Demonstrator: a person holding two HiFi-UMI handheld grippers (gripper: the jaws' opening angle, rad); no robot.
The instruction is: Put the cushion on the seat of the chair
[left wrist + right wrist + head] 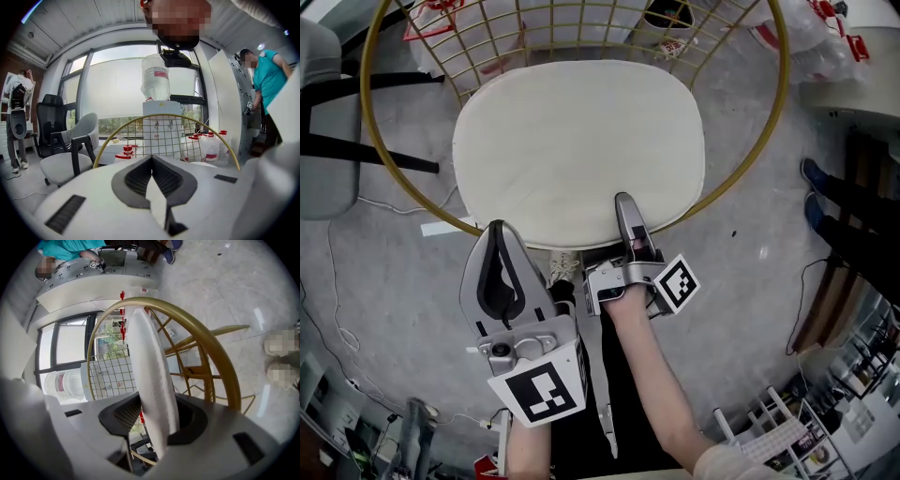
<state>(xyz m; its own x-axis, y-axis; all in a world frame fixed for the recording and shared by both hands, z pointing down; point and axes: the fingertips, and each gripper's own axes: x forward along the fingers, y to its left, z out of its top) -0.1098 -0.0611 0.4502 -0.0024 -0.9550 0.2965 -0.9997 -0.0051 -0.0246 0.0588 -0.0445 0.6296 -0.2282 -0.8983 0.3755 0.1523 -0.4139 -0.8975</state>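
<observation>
Right tongs (624, 202) clamped on the near edge of the white cushion (577, 150); left tongs (499, 230) together and empty, held just short of that edge and above it. The cushion lies flat ahead of both tongs, filling the seat of the gold wire chair (225, 380), its long axis running left to right across the person, so the right hand is the nearer and, by this reading, has only to let go. Red-capped jugs (209, 146) stand behind the chair back, contents not discernible.
</observation>
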